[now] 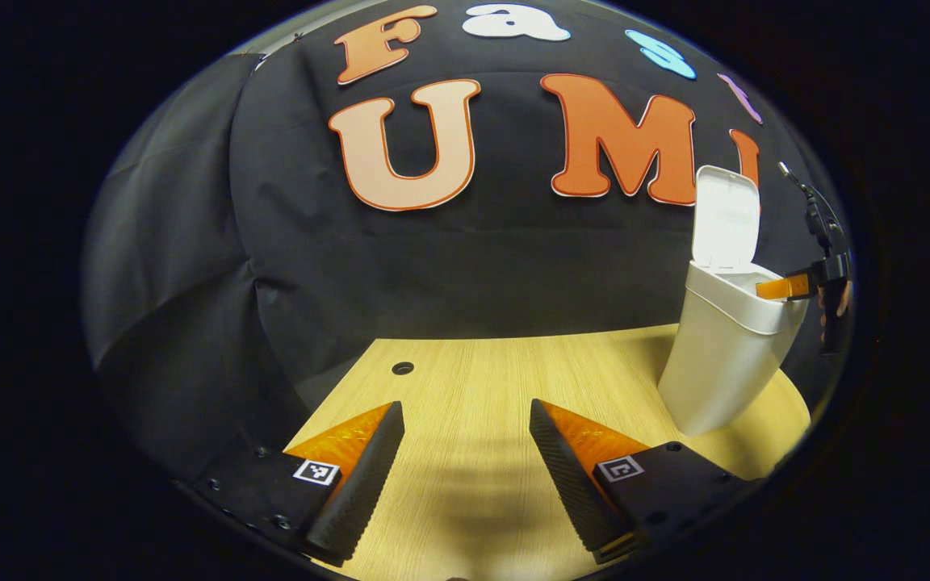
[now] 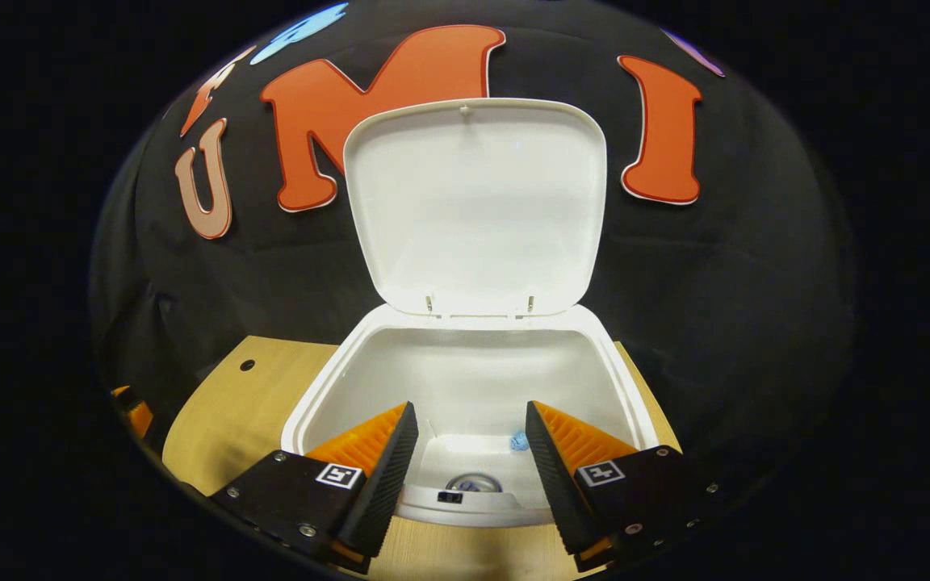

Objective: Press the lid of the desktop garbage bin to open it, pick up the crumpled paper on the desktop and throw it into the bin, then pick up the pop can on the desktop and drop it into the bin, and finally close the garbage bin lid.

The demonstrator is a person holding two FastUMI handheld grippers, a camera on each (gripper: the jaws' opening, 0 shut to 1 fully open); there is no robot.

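While the white bin (image 2: pixel 465 379) stands on the wooden tabletop (image 1: pixel 465 379) with its lid (image 2: pixel 477 206) tipped upright against the black cloth wall, the pop can (image 2: pixel 473 482) and a small blue crumpled paper (image 2: pixel 519 440) lie at its bottom. A small round hole (image 1: pixel 403 368) marks the wood near the far edge. Over the bin's mouth, the right tool (image 2: pixel 465 460) hangs with fingers apart, holding nothing. Well off to the side, the left tool (image 1: pixel 465 468) hovers above bare wood, likewise spread wide and empty
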